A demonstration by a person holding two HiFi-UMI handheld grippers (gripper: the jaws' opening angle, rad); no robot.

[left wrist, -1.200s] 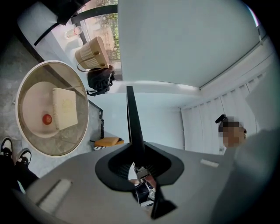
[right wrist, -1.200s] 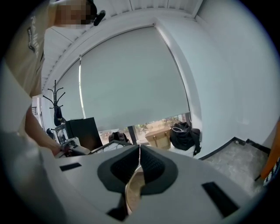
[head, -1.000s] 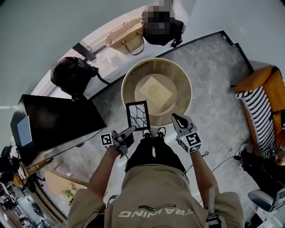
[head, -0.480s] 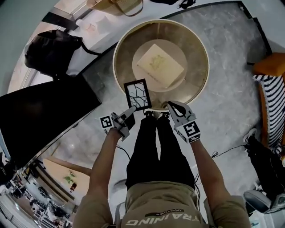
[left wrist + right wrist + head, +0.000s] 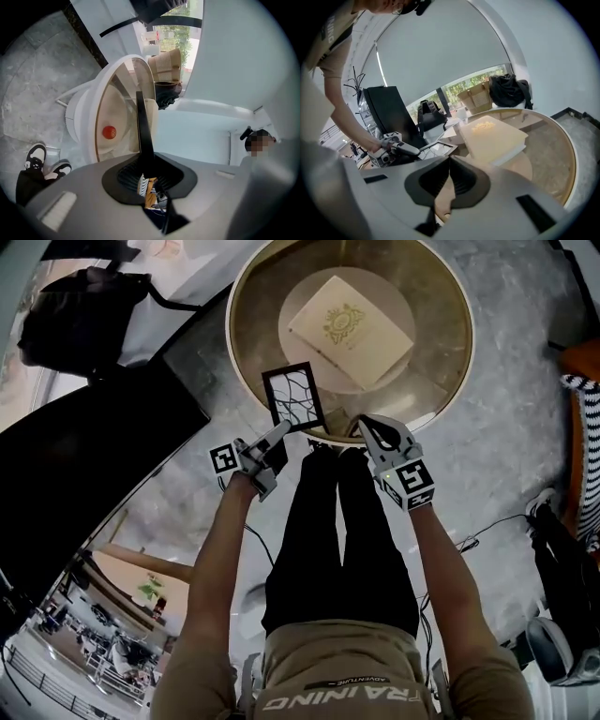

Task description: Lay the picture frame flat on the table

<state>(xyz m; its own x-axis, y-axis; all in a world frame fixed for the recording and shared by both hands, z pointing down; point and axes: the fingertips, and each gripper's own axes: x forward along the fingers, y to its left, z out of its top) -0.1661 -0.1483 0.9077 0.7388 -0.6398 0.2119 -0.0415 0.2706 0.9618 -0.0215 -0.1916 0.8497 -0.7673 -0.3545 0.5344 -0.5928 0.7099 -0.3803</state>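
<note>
Count: one picture frame (image 5: pixel 293 397), one round table (image 5: pixel 459 352), one cream book (image 5: pixel 352 331) at its centre, two grippers.

The left gripper (image 5: pixel 278 434) is clamped narrowly on the frame's near edge. It holds the frame over the table's near left rim; contact with the top cannot be confirmed.

The right gripper (image 5: pixel 367 425) is at the near rim with its jaws together and empty.

Only the left gripper view shows a small red round object (image 5: pixel 108 132) at the table.

The floor (image 5: pixel 506 427) is grey marble.

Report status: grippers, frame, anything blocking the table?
Left gripper shut on picture frame edge. Right gripper shut, empty. Frame held over table near edge. Book at centre, apart from frame.
</note>
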